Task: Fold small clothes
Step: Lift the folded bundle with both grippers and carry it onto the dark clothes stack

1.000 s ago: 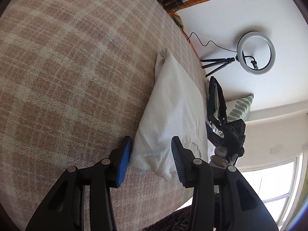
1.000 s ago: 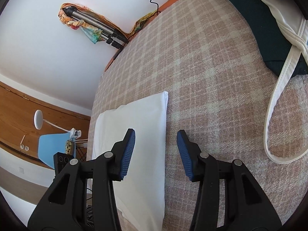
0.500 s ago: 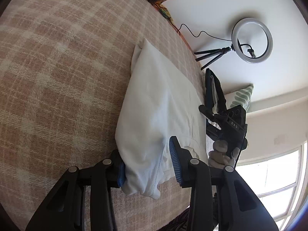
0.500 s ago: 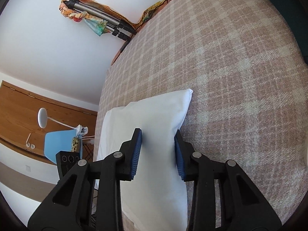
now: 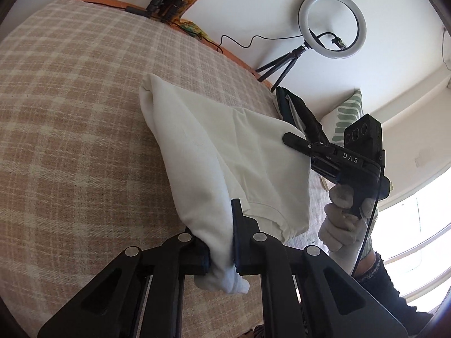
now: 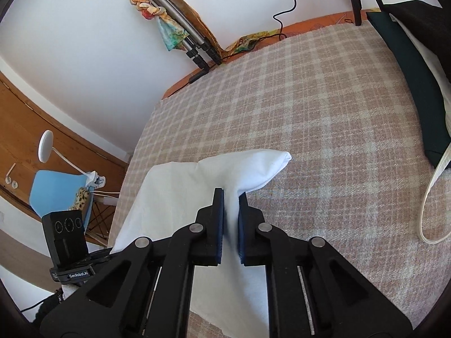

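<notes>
The left gripper pinches the near corner of a white garment, its jaws having just closed on the cloth, while the right gripper has likewise just closed and clamps a bunched ridge of the same white garment between its blue pads. In the left wrist view the right gripper shows at the garment's far edge, carried by a gloved hand. The garment, already partly folded, lies on the checked blanket of a bed, its gripped end raised off the surface and its far end resting there. The step in hand appears to be the lift that opens a fold; the next move likely calls for both grippers to carry the held edge together, level and taut, over the resting end, then lower it squarely before letting go. A ring light stands by the wall.
</notes>
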`<control>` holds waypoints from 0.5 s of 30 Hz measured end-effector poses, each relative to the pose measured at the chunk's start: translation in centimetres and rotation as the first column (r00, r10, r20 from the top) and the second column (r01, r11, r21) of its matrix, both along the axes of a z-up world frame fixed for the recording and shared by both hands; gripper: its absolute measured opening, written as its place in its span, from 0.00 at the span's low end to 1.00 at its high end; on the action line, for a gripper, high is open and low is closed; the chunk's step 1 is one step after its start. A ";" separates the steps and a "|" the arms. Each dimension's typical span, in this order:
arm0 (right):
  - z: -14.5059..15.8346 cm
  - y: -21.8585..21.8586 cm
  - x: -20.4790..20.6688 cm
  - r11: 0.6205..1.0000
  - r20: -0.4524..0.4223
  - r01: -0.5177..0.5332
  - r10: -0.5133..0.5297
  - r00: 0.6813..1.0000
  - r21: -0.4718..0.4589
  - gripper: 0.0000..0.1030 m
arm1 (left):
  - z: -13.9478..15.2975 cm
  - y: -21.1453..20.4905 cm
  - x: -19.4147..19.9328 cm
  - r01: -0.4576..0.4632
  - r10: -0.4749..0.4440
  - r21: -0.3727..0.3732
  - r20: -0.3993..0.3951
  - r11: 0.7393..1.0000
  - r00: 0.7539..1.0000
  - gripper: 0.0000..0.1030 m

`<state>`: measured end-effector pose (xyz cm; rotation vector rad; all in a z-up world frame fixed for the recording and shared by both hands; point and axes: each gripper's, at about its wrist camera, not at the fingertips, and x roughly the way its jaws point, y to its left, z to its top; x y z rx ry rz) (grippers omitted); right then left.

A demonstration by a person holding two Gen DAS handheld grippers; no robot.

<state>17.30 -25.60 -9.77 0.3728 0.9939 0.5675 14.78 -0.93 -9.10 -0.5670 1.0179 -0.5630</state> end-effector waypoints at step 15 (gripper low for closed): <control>8.8 -6.0 -1.1 0.995 0.180 0.089 -0.081 0.980 -0.037 0.09 | 5.1 -7.2 2.5 0.116 -0.112 -0.031 0.123 0.993 0.986 0.09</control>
